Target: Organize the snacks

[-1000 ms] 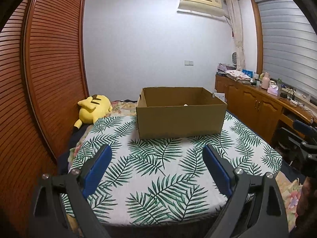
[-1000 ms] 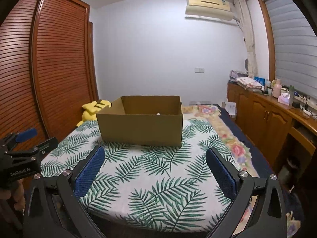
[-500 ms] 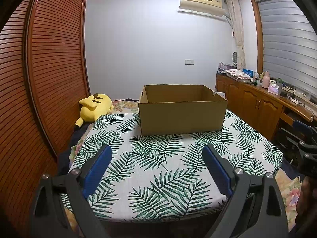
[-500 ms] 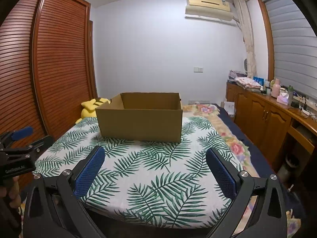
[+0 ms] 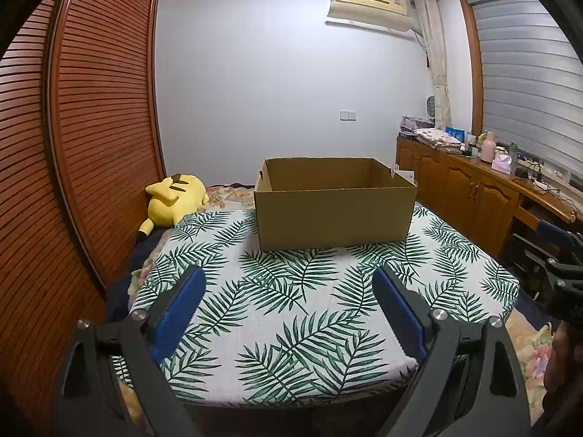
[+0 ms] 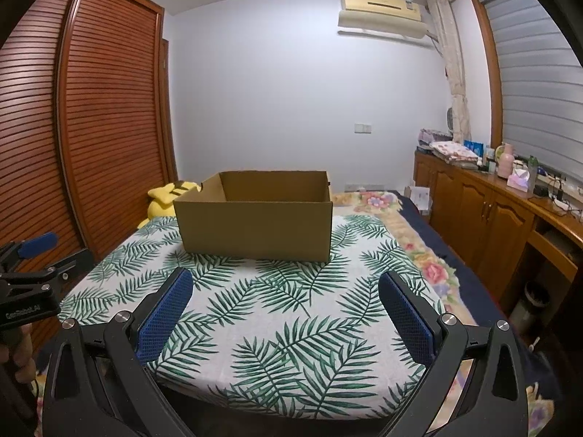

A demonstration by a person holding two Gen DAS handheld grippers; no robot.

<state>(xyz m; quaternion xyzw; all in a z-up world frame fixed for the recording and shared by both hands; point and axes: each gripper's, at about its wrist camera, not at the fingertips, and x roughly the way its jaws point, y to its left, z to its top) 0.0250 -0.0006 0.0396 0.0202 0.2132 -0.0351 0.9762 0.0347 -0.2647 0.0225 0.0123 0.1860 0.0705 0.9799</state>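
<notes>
An open brown cardboard box (image 5: 335, 215) (image 6: 257, 229) stands on a palm-leaf cloth (image 5: 291, 302) (image 6: 277, 309) spread over the bed. Its inside is hidden from this low angle, and no snacks show in either view. My left gripper (image 5: 288, 291) hangs open over the near part of the cloth, well short of the box, with nothing between its blue pads. My right gripper (image 6: 284, 298) is also open and empty, at about the same distance from the box. Each gripper appears at the edge of the other's view: the right gripper (image 5: 561, 251) and the left gripper (image 6: 32, 266).
A yellow plush toy (image 5: 175, 200) lies at the left behind the box. A slatted wooden wardrobe (image 5: 91, 145) lines the left side. Wooden cabinets (image 6: 492, 218) with bottles and a tissue pack run along the right under the blinds. A floral blanket (image 6: 426, 255) borders the cloth.
Both grippers have dropped lower and pulled back slightly from the bed, so the box's inside is less visible. Their jaws stay open.
</notes>
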